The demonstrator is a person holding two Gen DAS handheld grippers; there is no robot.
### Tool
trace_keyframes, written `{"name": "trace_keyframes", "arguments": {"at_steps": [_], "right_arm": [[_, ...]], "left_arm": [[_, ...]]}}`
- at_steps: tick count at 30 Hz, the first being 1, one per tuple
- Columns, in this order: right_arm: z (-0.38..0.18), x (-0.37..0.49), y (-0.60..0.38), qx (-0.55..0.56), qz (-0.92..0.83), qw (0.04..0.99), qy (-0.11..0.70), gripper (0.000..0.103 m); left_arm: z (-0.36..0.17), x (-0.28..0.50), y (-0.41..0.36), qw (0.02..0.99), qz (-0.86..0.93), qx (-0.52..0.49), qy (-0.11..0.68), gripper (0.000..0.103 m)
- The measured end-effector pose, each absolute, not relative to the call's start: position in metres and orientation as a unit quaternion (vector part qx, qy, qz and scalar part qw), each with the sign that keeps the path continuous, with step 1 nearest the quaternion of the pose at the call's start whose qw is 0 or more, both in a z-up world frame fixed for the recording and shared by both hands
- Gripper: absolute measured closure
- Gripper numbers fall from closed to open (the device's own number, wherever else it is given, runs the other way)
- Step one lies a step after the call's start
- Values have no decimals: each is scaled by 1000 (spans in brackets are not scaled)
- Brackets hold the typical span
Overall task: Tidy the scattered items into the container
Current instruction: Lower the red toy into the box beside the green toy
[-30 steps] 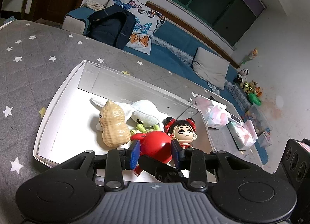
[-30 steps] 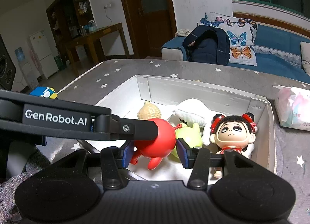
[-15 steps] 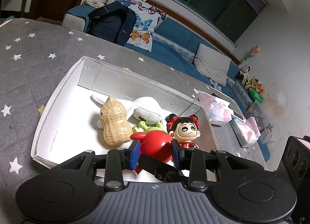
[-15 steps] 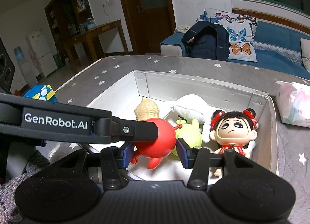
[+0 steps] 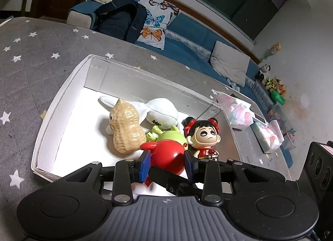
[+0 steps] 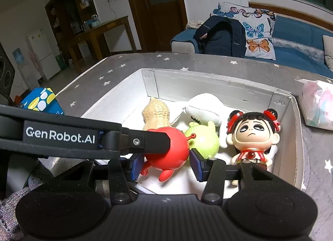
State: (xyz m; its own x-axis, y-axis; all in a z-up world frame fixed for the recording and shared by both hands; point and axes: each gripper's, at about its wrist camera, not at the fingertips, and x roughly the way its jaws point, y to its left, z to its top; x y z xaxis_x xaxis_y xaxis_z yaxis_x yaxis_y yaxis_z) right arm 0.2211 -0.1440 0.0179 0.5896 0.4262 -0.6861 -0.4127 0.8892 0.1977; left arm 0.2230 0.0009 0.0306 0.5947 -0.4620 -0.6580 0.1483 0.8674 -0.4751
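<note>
Because the task gathers loose things in one place, one white rectangular cardboard box (image 5: 62, 95) lies open on the grey table cloth with white stars (image 5: 31, 74), and both tools work over its near edge. The box has low walls, probably so that a gripper can reach in from the side.

Two grippers are there, and both point down into the box at the same thing. The left gripper (image 5: 166, 164) has its blue pads against the two sides of the round red plastic toy with small legs (image 5: 168, 155) and seems to carry it, as the legs hang free above the white floor near the front wall. The right gripper (image 6: 166, 165) stands with its jaws partly apart on each side of the same toy; whether its pads press on it, one cannot tell. One of its black fingers crosses under the toy in the left wrist view.

Five toys are inside in total. Beside the red one there are one white fabric plush (image 5: 162, 111), one beige peanut figure with an eye (image 5: 126, 128), one doll with black hair and red buns (image 5: 205, 134), which stands upright by the right wall, and one round green toy (image 5: 175, 136), touching the red toy from behind. The four lie close together, so the red toy probably gets the free place in front.
</note>
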Motion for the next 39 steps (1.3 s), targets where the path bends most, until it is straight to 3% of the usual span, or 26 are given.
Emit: {"name": "trace_keyframes", "arguments": {"at_steps": [39], "right_arm": [[12, 224, -145, 4, 239, 882, 405, 56]], "left_arm": [[20, 230, -4, 867, -184, -161, 434, 66]]}}
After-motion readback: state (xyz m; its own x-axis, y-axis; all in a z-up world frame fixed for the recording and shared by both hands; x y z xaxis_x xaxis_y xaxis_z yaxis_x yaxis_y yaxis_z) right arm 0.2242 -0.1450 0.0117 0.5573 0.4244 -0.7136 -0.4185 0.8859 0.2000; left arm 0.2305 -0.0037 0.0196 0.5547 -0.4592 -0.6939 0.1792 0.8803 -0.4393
